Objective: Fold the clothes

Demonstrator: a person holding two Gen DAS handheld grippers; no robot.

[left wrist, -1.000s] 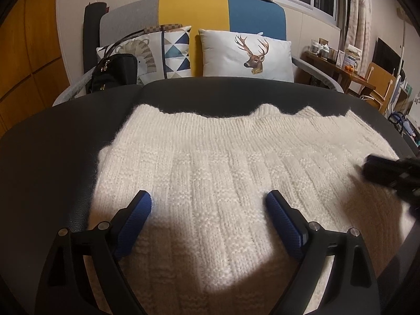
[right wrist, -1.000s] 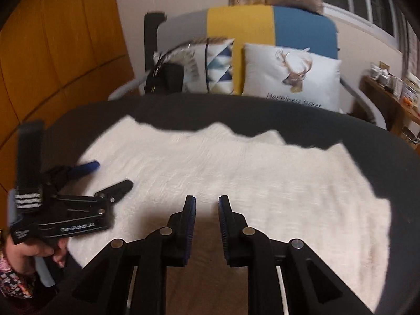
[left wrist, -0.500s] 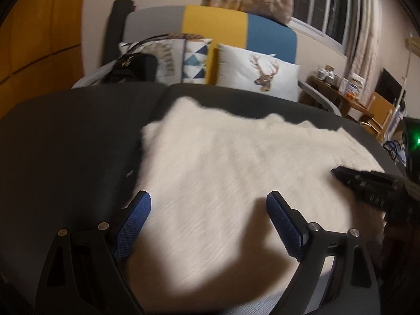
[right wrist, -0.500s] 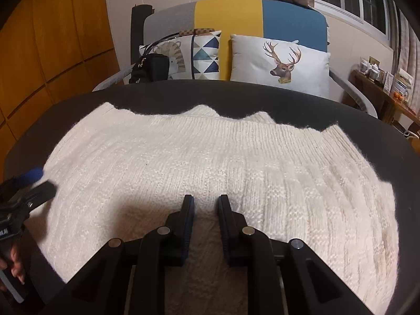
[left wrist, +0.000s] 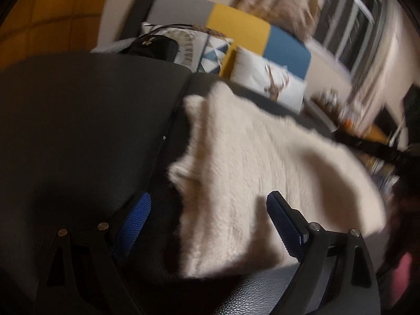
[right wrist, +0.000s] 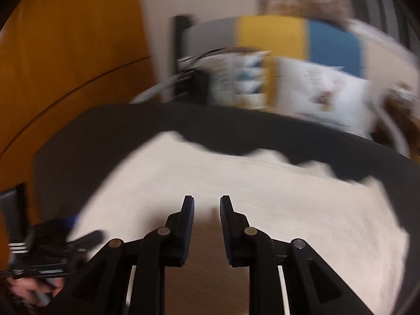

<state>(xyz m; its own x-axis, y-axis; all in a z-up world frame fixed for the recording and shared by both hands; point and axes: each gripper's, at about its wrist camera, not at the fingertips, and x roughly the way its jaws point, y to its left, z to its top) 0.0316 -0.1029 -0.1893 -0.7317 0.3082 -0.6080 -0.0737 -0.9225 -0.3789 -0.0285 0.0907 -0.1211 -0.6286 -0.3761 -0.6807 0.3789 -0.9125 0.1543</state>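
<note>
A cream knitted sweater (left wrist: 262,170) lies spread flat on a black leather-like table (left wrist: 78,131). My left gripper (left wrist: 210,197) is wide open over the sweater's left edge, its left finger above bare table and its right finger above the knit. In the right wrist view the sweater (right wrist: 262,210) fills the middle, and my right gripper (right wrist: 207,199) hovers over its near part, fingers only narrowly apart with nothing between them. The left gripper (right wrist: 84,227) shows at the lower left, held by a hand. The right gripper (left wrist: 367,145) is a dark blur at the sweater's right side.
Behind the table stands a grey, yellow and blue sofa (left wrist: 239,29) with a deer pillow (left wrist: 270,81), a patterned pillow and a black handbag (left wrist: 155,47). An orange wooden wall (right wrist: 65,65) is on the left. A window and cluttered shelves are at the right.
My left gripper has swung left and tilted, from over the sweater's middle to its left edge. The right gripper's view has shifted with strong motion blur. Both jaw openings are unchanged.
</note>
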